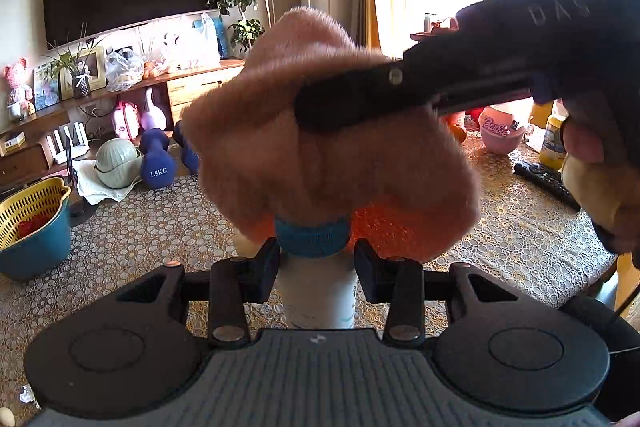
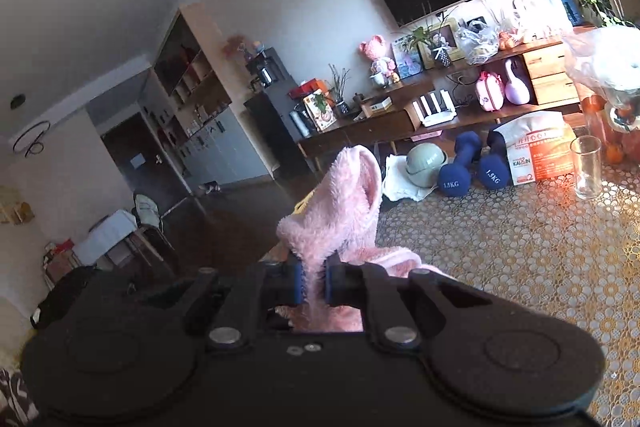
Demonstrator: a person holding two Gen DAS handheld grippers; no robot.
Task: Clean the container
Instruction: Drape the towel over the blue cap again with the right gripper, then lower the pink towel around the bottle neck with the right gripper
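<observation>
Two grippers are at work. At 6 o'clock of your left view, your left gripper (image 1: pixel 316 261) is clenched on the bottle (image 1: pixel 316 295), which stands upright between its fingers over the table (image 1: pixel 520 239). The pink cloth (image 1: pixel 340 155) hangs at the centre, above the blue cap (image 1: pixel 312 237), touching it. From 3 o'clock comes your right gripper (image 2: pixel 313 283); in its own view it pinches the cloth tightly.

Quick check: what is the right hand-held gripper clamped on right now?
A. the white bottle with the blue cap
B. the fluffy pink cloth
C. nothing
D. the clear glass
B: in the right wrist view the right hand-held gripper pinches the fluffy pink cloth between its blue pads.
</observation>
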